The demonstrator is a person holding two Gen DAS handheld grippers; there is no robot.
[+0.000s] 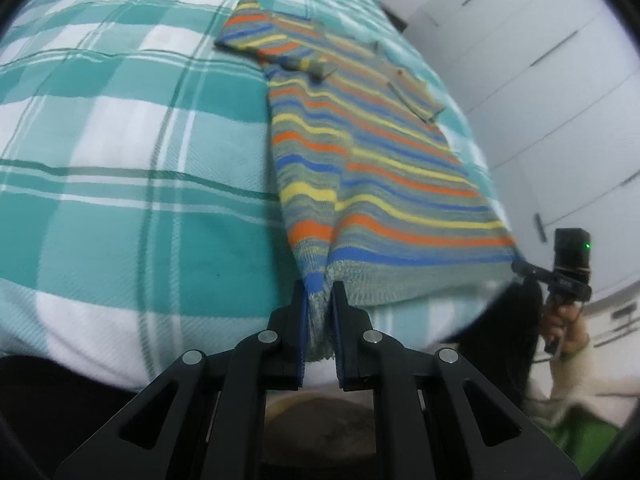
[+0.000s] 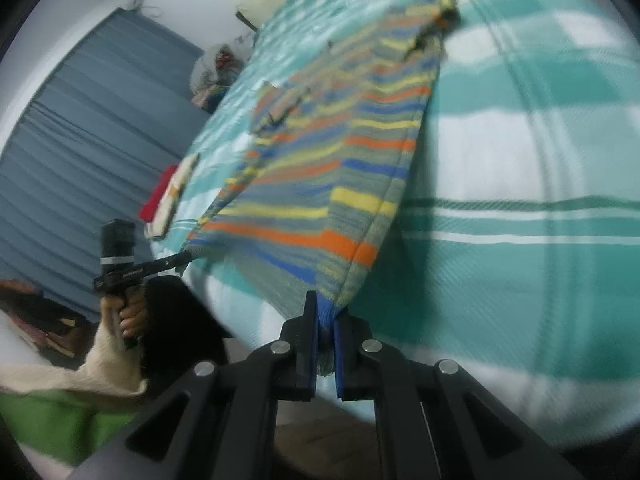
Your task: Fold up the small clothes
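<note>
A small striped knit sweater [image 1: 360,152], with grey, blue, yellow and orange bands, lies spread on the bed with its hem toward me. My left gripper [image 1: 319,292] is shut on one bottom corner of the hem. My right gripper [image 2: 326,312] is shut on the other bottom corner of the sweater [image 2: 328,184]. The right gripper also shows in the left wrist view [image 1: 520,266] at the sweater's far corner, and the left gripper shows in the right wrist view [image 2: 184,258]. A sleeve [image 1: 256,36] lies folded out at the far end.
The bed is covered with a teal and white checked blanket [image 1: 120,140]. White wardrobe doors [image 1: 540,40] stand to one side of it. Grey-blue curtains [image 2: 80,128] hang on the other side. Folded red and patterned clothes [image 2: 168,196] lie at the bed's edge.
</note>
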